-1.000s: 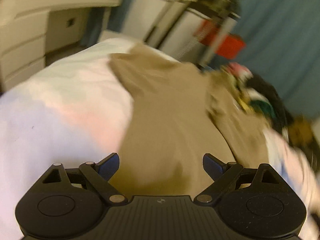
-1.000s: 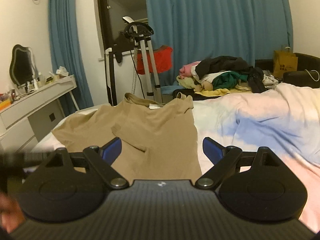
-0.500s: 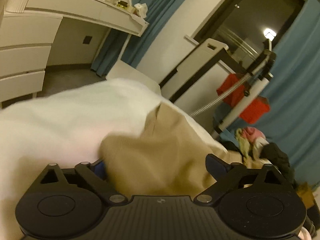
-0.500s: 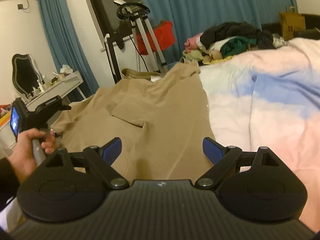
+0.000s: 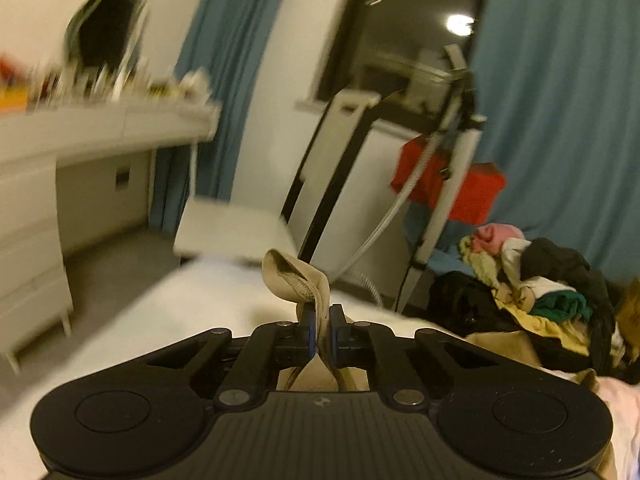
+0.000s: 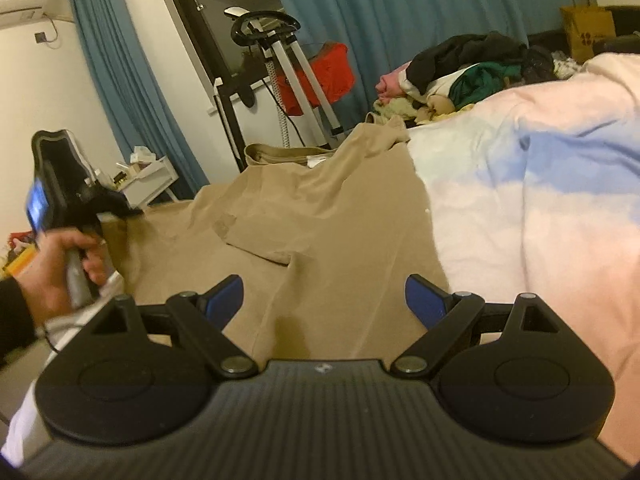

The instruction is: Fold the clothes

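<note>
Tan garment (image 6: pixel 320 224), apparently a long-sleeved top, spread across the centre of the right wrist frame on a bed with a pastel pink, blue and white duvet (image 6: pixel 540 184); collar end toward upper centre, one sleeve lying folded across the body at mid-frame. Left gripper (image 5: pixel 321 330) pressed together on a hemmed edge of the tan cloth, a loop of fabric standing up just above the pads at lower centre of the left wrist frame and more cloth hanging below them. Same gripper visible at far left of the right wrist frame, carried by the person's left hand (image 6: pixel 60 268) at the garment's left edge. Right gripper (image 6: pixel 324 300) spread wide at lower centre, pads apart over the near part of the garment, nothing between them; contact with the cloth not determinable. Pile of mixed clothes (image 6: pixel 460 72) at upper right, well apart from the work, beside blue curtains (image 6: pixel 420 4). Judged step: drawing the pinched left edge over toward the middle. Advisable to keep the pinch firm on the hem, lift only enough to clear the bed, carry the edge across evenly, and close the open gripper on the near hem to stop the body sliding. Main risk judged to be the crossed sleeve bunching under the fold.
</note>
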`<action>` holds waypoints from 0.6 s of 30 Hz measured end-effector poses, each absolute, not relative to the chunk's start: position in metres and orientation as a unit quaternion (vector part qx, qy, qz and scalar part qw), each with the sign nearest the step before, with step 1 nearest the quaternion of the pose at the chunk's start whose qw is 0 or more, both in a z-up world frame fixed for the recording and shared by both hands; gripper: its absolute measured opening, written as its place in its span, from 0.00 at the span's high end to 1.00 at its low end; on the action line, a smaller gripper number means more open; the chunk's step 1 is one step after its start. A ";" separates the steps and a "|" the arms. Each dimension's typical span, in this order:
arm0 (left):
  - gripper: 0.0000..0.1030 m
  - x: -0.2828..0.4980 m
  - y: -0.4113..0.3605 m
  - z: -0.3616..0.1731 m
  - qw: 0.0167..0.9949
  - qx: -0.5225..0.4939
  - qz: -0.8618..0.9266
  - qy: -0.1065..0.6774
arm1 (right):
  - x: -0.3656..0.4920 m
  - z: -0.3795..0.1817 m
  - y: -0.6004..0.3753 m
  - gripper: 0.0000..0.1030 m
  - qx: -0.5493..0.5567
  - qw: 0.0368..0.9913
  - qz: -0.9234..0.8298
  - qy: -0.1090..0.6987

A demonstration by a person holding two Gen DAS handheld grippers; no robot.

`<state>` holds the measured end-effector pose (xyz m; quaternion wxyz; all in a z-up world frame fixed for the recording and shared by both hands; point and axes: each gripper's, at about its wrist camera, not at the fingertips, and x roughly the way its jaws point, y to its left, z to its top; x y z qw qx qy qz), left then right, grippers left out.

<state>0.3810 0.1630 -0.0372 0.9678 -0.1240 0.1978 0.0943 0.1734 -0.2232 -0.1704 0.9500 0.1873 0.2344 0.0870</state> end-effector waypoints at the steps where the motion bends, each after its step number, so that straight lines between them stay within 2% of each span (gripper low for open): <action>1: 0.93 0.378 0.143 -0.027 0.972 -0.098 0.091 0.195 | 0.171 -0.169 -0.224 0.13 0.186 0.950 0.081 0.237; 5: 0.93 0.375 0.061 0.012 0.979 -0.003 0.073 0.188 | 0.161 -0.161 -0.232 0.13 0.200 0.946 0.051 0.249; 10: 0.94 0.390 -0.046 0.020 0.976 0.048 0.026 0.211 | 0.149 -0.154 -0.243 0.13 0.200 0.948 0.021 0.247; 15: 0.94 0.405 -0.136 -0.020 0.967 0.088 -0.012 0.238 | 0.150 -0.155 -0.262 0.13 0.209 0.947 -0.003 0.245; 18: 0.93 0.416 -0.171 -0.062 0.958 0.109 -0.020 0.265 | 0.155 -0.160 -0.273 0.13 0.223 0.942 -0.012 0.250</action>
